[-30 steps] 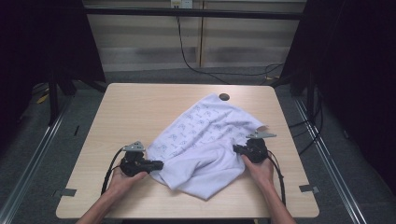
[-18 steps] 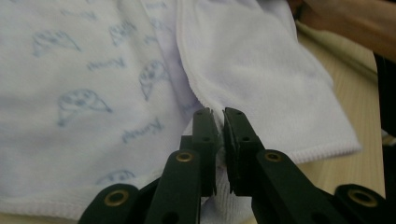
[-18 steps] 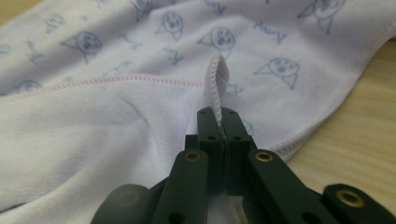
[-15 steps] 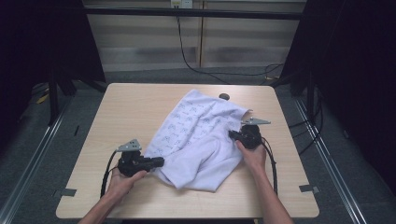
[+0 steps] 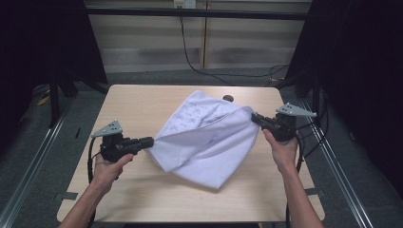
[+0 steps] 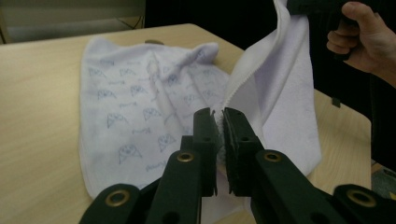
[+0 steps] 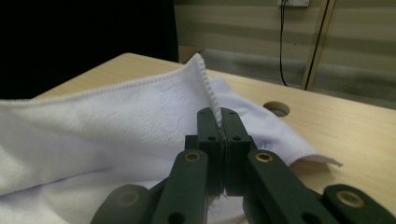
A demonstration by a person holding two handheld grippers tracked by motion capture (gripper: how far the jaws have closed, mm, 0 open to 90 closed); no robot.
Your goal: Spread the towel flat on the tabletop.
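A white towel [image 5: 204,137] with small blue prints hangs stretched between both grippers above the wooden table [image 5: 142,102]. My left gripper [image 5: 151,141] is shut on the towel's left corner; in the left gripper view the towel's hem [image 6: 219,119] is pinched between the jaws. My right gripper [image 5: 254,118] is shut on the right corner, and in the right gripper view the stitched edge [image 7: 211,95] rises out of the closed jaws. The towel's far end [image 5: 199,100] and its lower fold [image 5: 211,178] still rest on the table.
A round cable hole [image 5: 228,98] sits near the table's far edge, just behind the towel. Bare wood lies to the left [image 5: 95,109] and along the near edge. Black cables trail from both grippers off the table's sides.
Both grippers have risen and moved apart, the right one farther back and to the right. The towel has lifted off the table and pulled taut between them.
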